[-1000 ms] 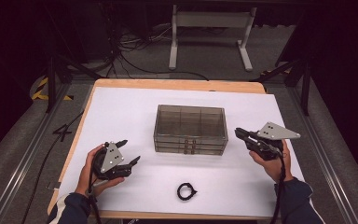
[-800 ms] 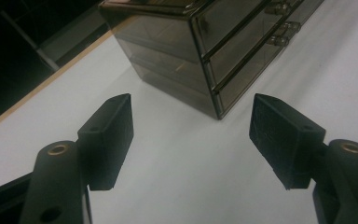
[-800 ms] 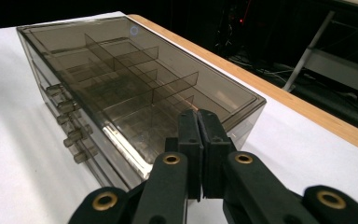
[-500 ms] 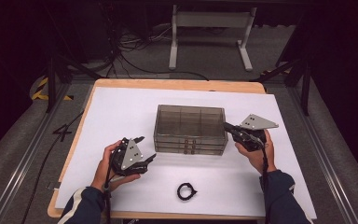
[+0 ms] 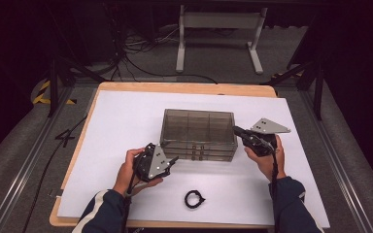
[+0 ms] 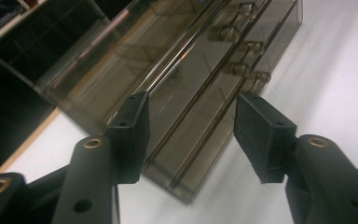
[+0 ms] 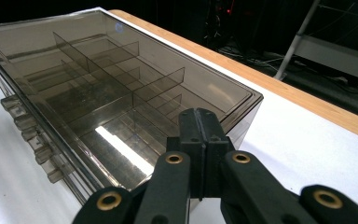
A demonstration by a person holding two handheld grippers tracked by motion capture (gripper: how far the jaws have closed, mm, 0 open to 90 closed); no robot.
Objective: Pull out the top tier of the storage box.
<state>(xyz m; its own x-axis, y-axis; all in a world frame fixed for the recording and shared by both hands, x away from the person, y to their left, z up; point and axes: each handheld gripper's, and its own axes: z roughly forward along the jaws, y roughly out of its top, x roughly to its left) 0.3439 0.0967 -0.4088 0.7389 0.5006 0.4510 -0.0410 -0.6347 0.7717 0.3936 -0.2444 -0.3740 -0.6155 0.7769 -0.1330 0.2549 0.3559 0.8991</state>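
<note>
Where the white counter [image 5: 126,126] carries it near the middle, a smoky, see-through drawer box [image 5: 198,133] stands flat, its top showing divided compartments and its near face lined with small drawer knobs [image 6: 242,49]. The left claw [image 5: 171,160] sits just beside the box's near left corner, held in the person's left hand [image 5: 126,170]; in the left gripper view its jaws stand wide apart with nothing between them, the box's front edge and corner lying just past the pads [image 6: 256,130]. The right claw [image 5: 236,130] is at the box's right end, held in the right hand [image 5: 264,158], with its grey three-cornered plate [image 5: 269,126] up; in the right gripper view its jaws are pressed together and empty, their tips over the near corner of the box's top, though whether they touch it cannot be told. A small black ring [image 5: 194,199] lies on the counter near its front edge, between the two forearms and well apart from the box. Behind the counter, cables [image 5: 141,63] trail across the dark floor beside a white metal stand [image 5: 218,29].
</note>
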